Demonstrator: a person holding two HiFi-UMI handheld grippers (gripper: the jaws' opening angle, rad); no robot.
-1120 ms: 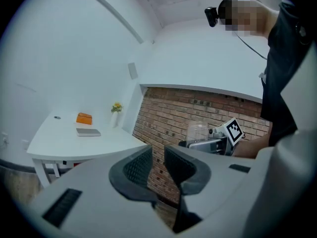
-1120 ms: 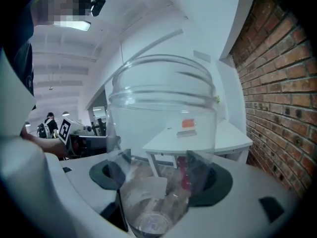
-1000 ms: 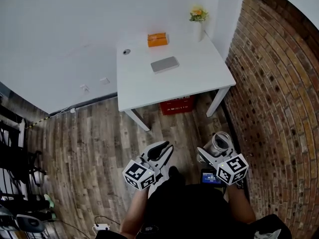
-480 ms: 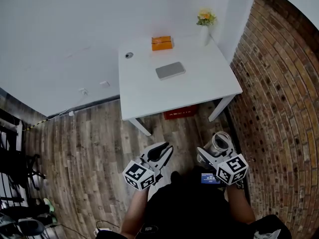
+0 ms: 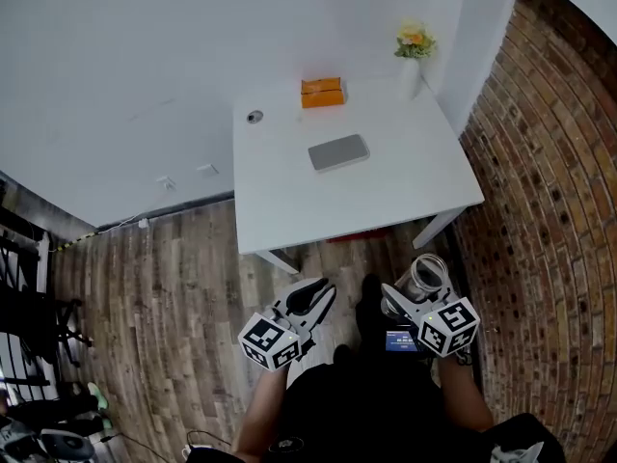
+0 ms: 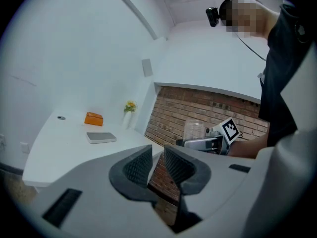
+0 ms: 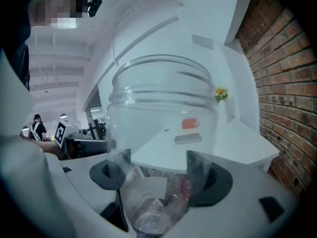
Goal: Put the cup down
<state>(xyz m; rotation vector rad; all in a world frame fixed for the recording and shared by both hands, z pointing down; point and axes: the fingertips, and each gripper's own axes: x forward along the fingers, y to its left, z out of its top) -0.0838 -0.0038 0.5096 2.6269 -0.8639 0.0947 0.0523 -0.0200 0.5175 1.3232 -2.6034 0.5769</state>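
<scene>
Two grippers are held low in front of the person, above a wooden plank floor (image 5: 164, 297). The right gripper (image 7: 158, 170) has its jaws pinched on a clear plastic cup (image 7: 163, 108). One pad presses on each side of the cup's lower part, its base lies back between the jaws, and its wide rim reaches out past the fingertips. The cup is in the air, short of the table, touching nothing but the jaws. The left gripper (image 6: 158, 165) has its jaws drawn together with only a thin slit between the ribbed pads and nothing in it.

Ahead of both pairs of jaws stands a white table (image 5: 289, 191), set in the corner where a white wall meets a brick wall (image 5: 549, 210). Straight beyond the right jaws, seen through the cup, a flat grey case (image 7: 188, 139) lies on the table, with an orange box (image 7: 189, 124) further off. Beyond and to the right of those jaws, at the table's far corner, is a white vase of yellow flowers (image 7: 221, 94). A small round dark thing (image 5: 254, 117) sits far ahead of the left jaws, left of the orange box. The cup and the right gripper are off to the right of the left jaws, apart from them.
</scene>
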